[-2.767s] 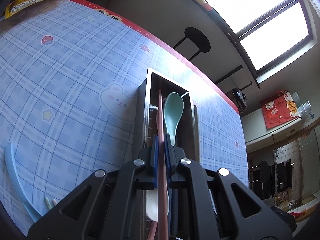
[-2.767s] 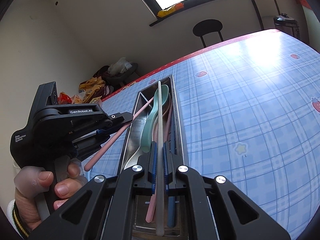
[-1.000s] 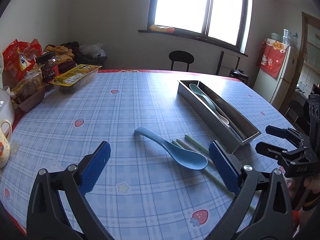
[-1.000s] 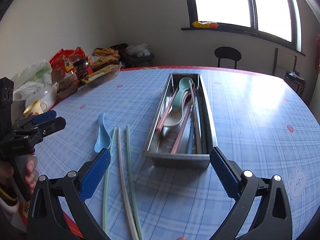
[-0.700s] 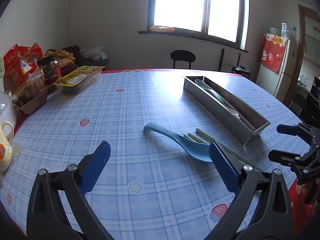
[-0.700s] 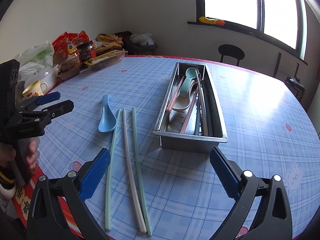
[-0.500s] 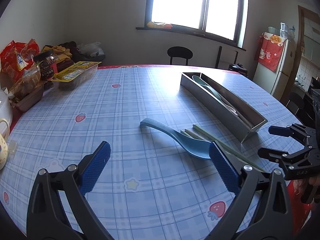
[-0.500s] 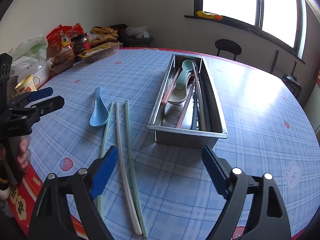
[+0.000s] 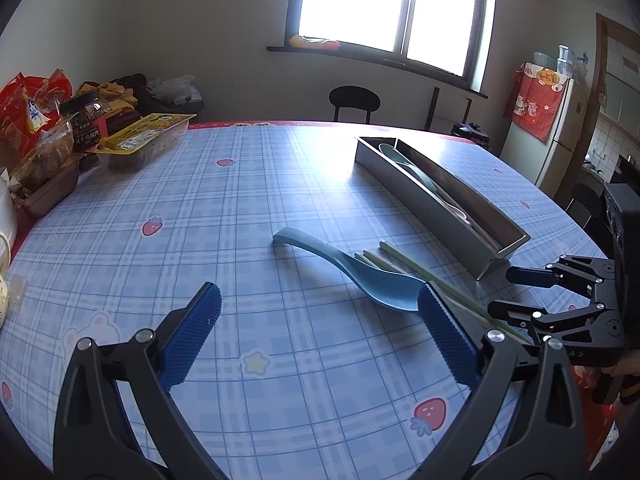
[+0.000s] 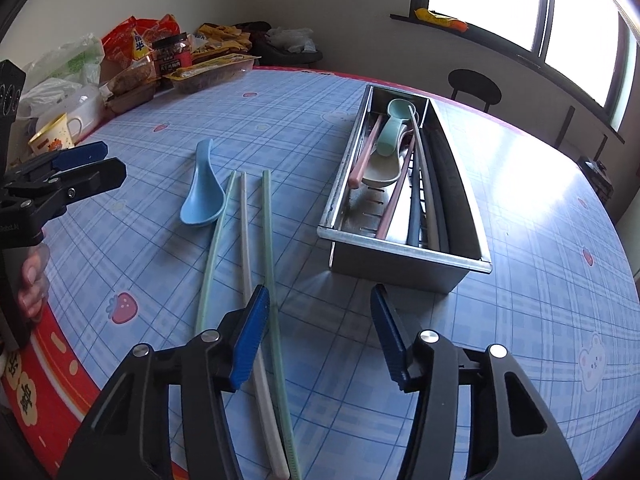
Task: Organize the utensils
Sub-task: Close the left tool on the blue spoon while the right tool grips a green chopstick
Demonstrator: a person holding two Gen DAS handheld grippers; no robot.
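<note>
A blue spoon [image 9: 352,272] lies on the checked tablecloth, also in the right wrist view [image 10: 202,188]. Beside it lie three long chopsticks [image 10: 244,248], two green and one white; their ends show in the left wrist view [image 9: 404,264]. A steel utensil tray [image 10: 404,258] holds a mint spoon [image 10: 394,126], a beige spoon, and pink, white and dark chopsticks; it also shows in the left wrist view [image 9: 436,208]. My left gripper [image 9: 316,332] is open and empty, short of the blue spoon. My right gripper [image 10: 320,332] is open and empty, its left finger over the green chopstick's near part.
Snack bags, a jar [image 10: 172,54] and food trays [image 9: 144,142] crowd the table's far left side. A cup [image 10: 54,136] stands near the left edge. A black chair [image 9: 354,100] stands behind the table. The red table edge [image 10: 44,376] is close to my right gripper.
Both grippers let go of their chopsticks in the tray and drew back, open. My right gripper has since narrowed its opening and moved down toward the chopsticks on the table.
</note>
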